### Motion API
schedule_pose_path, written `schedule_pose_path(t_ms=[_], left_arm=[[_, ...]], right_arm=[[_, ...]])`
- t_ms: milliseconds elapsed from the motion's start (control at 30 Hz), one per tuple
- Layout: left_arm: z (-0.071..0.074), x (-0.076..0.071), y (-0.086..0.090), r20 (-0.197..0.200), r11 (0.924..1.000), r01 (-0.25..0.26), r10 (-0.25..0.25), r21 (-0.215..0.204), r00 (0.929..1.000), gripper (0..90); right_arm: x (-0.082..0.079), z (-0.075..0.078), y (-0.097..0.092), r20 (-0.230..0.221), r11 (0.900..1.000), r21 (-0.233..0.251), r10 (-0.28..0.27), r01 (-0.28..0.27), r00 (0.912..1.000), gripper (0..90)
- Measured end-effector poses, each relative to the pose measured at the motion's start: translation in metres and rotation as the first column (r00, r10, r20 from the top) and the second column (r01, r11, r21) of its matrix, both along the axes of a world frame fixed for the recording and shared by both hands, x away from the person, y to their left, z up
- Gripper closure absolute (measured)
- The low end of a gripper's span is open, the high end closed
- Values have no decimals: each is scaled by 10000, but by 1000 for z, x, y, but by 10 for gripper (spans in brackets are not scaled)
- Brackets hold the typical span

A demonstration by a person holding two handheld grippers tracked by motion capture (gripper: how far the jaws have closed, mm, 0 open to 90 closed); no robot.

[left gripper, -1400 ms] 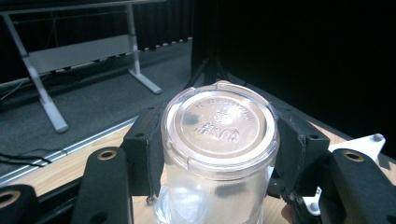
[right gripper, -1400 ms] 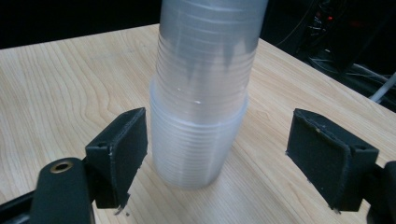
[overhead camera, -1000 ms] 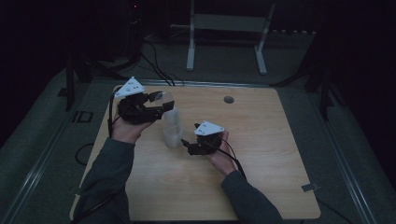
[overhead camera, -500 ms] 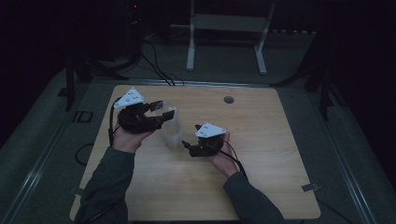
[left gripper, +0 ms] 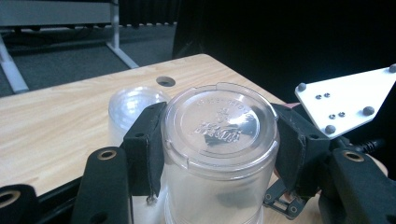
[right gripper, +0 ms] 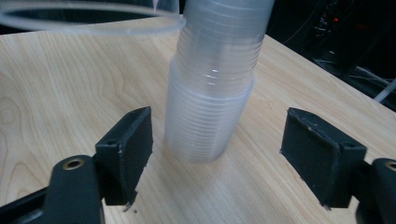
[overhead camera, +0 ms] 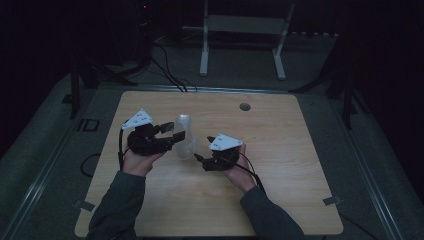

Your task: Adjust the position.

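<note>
Two grippers work near the middle of the wooden table (overhead camera: 280, 200). The left gripper (left gripper: 219, 154) has its jaws closed on an upside-down clear plastic cup (left gripper: 219, 140), one pad on each side of the cup wall. This cup is just beside the stack of clear plastic cups (right gripper: 212, 84) that stands upside down on the table. The right gripper (right gripper: 217, 158) is wide apart, with the stack base between its pads, touching neither.

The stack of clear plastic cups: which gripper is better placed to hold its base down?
Probably the right gripper: it is open with the stack of clear plastic cups between its jaws, near the wooden table. The left gripper already clamps the top cup.
</note>
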State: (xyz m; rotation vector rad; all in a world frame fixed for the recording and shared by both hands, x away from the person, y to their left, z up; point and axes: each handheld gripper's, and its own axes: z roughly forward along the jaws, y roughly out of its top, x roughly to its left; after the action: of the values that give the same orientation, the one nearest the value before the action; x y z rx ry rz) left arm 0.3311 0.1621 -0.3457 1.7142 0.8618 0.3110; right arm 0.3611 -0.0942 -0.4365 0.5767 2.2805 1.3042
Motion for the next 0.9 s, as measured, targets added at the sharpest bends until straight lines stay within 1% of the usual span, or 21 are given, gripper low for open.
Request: schedule_pose_path(t_ms=[200,300,333,400,533,633,733,800,900], left_arm=[[-14,-3,5,-256,9994,-270,265,-198,9993,417],[-22,-4,8,-362,9987,-469,462,-193,9983,417],[-22,-4,8,-362,9987,-469,462,-193,9983,417],[-28,-4,10,-479,9977,-624,611,-268,9970,417],[-37,-4,11,-606,9965,-801,786,-228,9951,417],[-42,-3,11,-743,9959,-880,863,-204,9935,418],[-48,-2,11,-911,9947,-982,951,-293,9913,417],[-51,-2,11,-1033,9942,-986,938,-424,9902,417],[-55,-2,10,-1134,9944,-959,905,-437,9894,417]], right_arm=[[-3,-1,0,-66,9999,-59,96,-97,9999,260],[-3,-2,-1,-50,9999,-75,91,-92,9999,260],[-3,-2,-1,-50,9999,-75,91,-92,9999,260],[-3,-3,-2,-108,9999,-79,66,-67,9999,260],[-4,-2,-2,-75,9999,-84,125,-126,9999,260],[-6,-1,-2,-27,9998,-19,177,-177,9998,260],[-8,0,0,-4,9996,33,271,-271,9996,260],[-11,0,2,18,9992,66,382,-382,9993,260],[-13,0,3,17,9988,120,465,-465,9989,260]])
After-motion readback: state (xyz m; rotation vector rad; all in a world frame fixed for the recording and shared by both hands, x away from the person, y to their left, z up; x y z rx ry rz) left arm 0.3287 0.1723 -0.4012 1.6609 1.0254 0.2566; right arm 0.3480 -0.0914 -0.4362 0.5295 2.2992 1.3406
